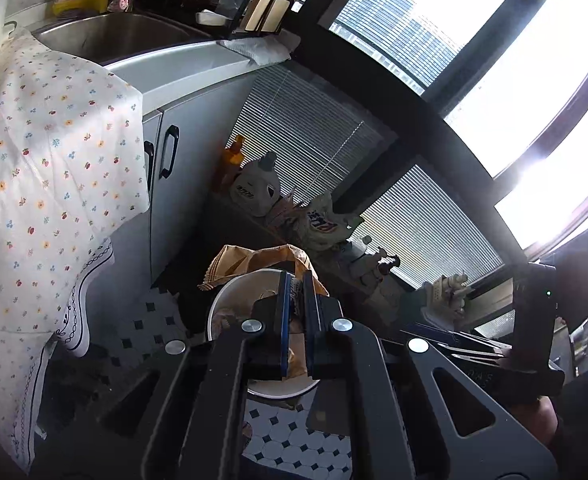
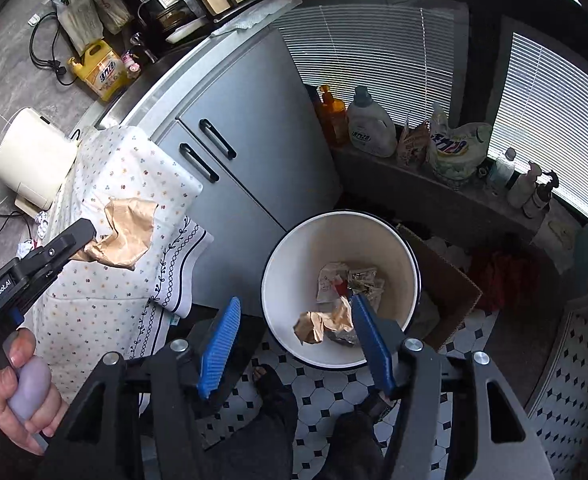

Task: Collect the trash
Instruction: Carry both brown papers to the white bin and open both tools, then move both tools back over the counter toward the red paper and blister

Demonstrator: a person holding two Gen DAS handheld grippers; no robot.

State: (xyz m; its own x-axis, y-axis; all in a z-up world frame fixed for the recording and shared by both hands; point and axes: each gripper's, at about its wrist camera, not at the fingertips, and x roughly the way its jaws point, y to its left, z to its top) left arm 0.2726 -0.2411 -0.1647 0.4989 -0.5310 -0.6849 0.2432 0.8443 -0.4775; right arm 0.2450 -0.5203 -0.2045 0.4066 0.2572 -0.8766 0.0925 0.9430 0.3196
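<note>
My left gripper [image 1: 297, 280] is shut on a crumpled brown paper bag [image 1: 254, 260], held above the white bin [image 1: 214, 312]. From the right wrist view the same left gripper [image 2: 88, 228] holds the brown paper [image 2: 122, 232] in front of the flowered cloth, left of the bin. My right gripper [image 2: 295, 300] is open above the near rim of the white bin [image 2: 294, 256], with nothing between its blue pads [image 2: 218, 344]. Crumpled paper and wrappers [image 2: 345, 288] lie at the bin's bottom.
A flowered cloth [image 2: 126, 168] hangs over the edge to the left. Behind the bin stands a grey cabinet [image 2: 254, 152]; a cardboard box [image 2: 449, 292] is on its right. Detergent bottles [image 2: 369, 124] line the window ledge. A person's feet [image 2: 270, 384] are on the tiled floor.
</note>
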